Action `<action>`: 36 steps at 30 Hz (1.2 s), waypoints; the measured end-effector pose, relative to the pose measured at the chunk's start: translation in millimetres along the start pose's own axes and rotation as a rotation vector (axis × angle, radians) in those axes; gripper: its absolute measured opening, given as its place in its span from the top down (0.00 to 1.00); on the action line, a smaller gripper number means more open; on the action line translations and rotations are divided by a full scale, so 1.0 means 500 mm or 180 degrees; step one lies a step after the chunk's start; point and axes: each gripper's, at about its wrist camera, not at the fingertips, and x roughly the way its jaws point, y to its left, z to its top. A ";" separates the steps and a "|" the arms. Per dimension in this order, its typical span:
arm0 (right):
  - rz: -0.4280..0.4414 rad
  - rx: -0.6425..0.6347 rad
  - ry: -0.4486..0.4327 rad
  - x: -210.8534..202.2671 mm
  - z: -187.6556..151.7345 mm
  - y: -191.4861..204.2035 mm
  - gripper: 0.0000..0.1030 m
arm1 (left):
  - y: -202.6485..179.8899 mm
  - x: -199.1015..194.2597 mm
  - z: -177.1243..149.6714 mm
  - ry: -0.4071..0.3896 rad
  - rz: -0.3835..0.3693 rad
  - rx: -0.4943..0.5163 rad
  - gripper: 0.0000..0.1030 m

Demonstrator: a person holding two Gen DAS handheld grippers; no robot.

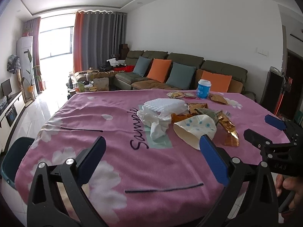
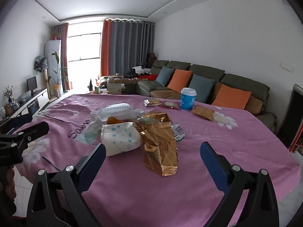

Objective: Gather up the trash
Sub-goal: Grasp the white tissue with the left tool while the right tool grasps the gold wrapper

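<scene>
Your left gripper (image 1: 151, 141) and right gripper (image 2: 151, 149) both hold their fingers spread, empty.
Only the left view shows the bin (image 1: 13, 160), left of the trash pile (image 1: 181, 117); its inside is hidden.

The black left gripper with blue pads (image 1: 152, 143) hovers, jaws spread wide; the matching black right gripper (image 2: 153, 150) likewise gapes, empty.

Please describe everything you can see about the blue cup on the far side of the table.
The blue cup stands upright near the far edge of the table on the pink cloth. It has a white lid, and a blue wall with pale print too small to read. It looks like a disposable paper cup. A gold wrapper lies close beside it. No gripper touches it.
</scene>
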 end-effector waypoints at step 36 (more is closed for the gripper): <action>0.0118 0.0185 0.0662 0.176 0.003 -0.041 0.71 | 0.012 0.378 0.048 0.1248 -0.0295 -0.0436 0.93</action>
